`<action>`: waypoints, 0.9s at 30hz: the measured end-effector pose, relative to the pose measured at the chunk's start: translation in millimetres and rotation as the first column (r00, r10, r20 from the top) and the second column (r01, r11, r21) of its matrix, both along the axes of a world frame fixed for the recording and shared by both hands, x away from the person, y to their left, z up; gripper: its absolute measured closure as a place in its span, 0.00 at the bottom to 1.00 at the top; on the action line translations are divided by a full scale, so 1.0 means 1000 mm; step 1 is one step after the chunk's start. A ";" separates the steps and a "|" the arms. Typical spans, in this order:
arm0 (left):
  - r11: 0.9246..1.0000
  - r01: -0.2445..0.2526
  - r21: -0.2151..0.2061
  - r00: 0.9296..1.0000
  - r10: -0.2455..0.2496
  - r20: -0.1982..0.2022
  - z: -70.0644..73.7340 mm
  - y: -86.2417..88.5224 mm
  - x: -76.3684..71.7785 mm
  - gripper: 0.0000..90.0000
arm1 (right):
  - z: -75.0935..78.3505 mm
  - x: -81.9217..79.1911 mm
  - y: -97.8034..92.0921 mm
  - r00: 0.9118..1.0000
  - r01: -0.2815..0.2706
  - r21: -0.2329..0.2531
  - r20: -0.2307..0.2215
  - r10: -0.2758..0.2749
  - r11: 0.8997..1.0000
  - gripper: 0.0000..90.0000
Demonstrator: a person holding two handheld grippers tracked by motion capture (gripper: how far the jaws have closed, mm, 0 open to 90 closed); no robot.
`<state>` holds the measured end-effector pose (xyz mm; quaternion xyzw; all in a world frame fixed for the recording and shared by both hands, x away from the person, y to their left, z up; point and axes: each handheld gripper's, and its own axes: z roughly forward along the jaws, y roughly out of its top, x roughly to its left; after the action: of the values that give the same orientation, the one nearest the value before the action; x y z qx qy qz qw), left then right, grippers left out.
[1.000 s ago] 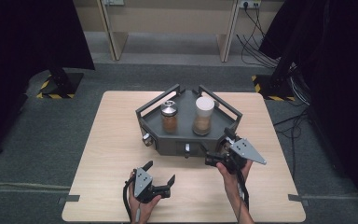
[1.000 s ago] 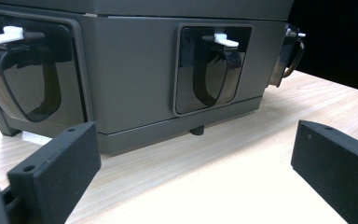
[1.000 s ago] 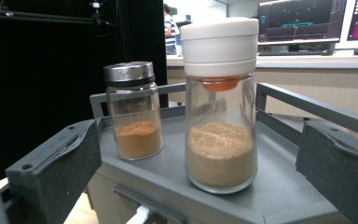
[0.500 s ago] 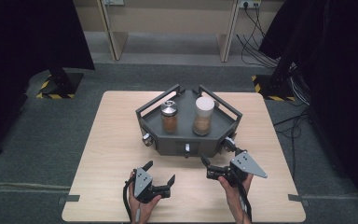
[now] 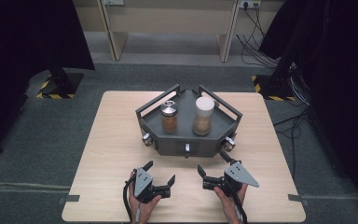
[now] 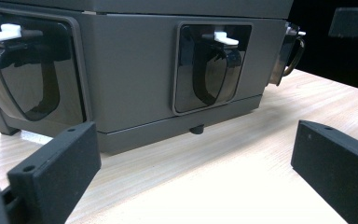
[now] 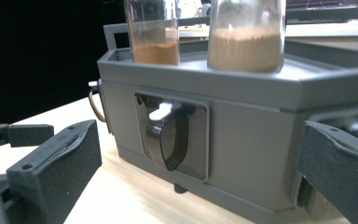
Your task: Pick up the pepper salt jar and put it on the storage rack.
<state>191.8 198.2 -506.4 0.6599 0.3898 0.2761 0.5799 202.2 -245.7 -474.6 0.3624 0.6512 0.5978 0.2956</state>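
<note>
Fingers released on both grippers, low centre of frame.
Right gripper [image 5: 213, 179] has drawn back from the grey rack [image 5: 189, 143] mid-worktop to beside left gripper [image 5: 161, 177]; likely pausing between steps.

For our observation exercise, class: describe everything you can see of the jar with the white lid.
The tall clear jar with the flat white lid stands upright on the dark grey angular rack, right of the metal-capped clear jar and apart from it. Pale tan powder fills roughly its lower half. Its cylindrical wall looks like glass or plastic. Only the rack touches it.
</note>
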 end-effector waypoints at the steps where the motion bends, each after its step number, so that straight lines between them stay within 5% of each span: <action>1: 1.000 0.000 0.001 1.000 0.000 0.000 0.000 0.000 0.000 0.01 | -0.002 0.000 0.000 1.000 0.000 0.006 -0.005 0.000 1.000 0.00; 27: 1.000 -0.002 0.000 1.000 0.002 -0.004 0.000 0.000 0.000 0.01 | -0.027 -0.001 0.005 0.999 -0.003 -0.032 -0.041 0.002 0.999 0.01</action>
<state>191.8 198.1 -506.0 0.6600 0.3916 0.2755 0.5789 200.8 -240.6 -501.7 0.3689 0.6671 0.5800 0.2873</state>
